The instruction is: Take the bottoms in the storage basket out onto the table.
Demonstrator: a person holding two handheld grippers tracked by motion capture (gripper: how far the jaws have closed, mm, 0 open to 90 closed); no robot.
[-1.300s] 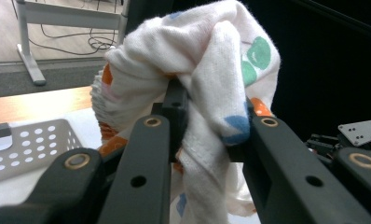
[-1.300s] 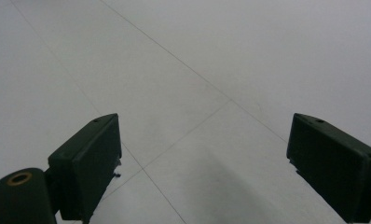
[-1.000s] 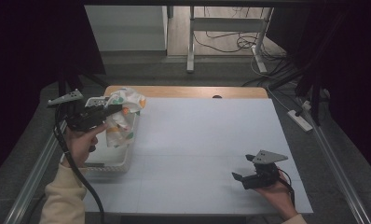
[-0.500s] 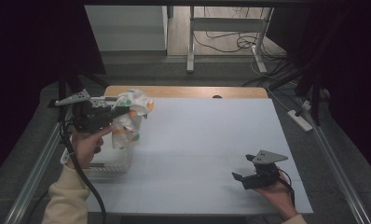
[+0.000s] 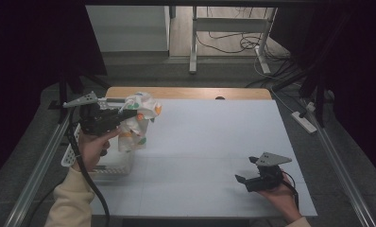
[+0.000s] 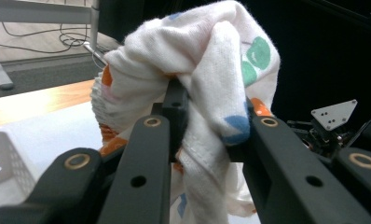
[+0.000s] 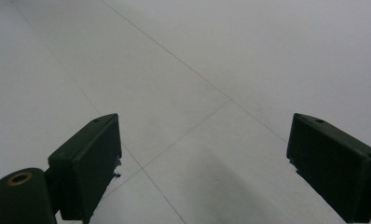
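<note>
The high view is mounted above the near edge of the surface point(image 5: 214, 142) and looks forward and down. It takes in the whole surface, with the floor and a desk frame beyond at 12 o'clock.

The left gripper view rides on the left hand-held gripper point(image 6: 207, 126) and looks along its jaws. It sits very close to the spotted cloth point(image 6: 197, 70) and faces across the surface toward the right hand-held gripper point(image 6: 335, 121), seen at 3 o'clock. Both also appear in the high view.

The right gripper view sits low, apparently just above the surface point(image 7: 183, 70), and looks along its jaws at the bare sheet.
</note>
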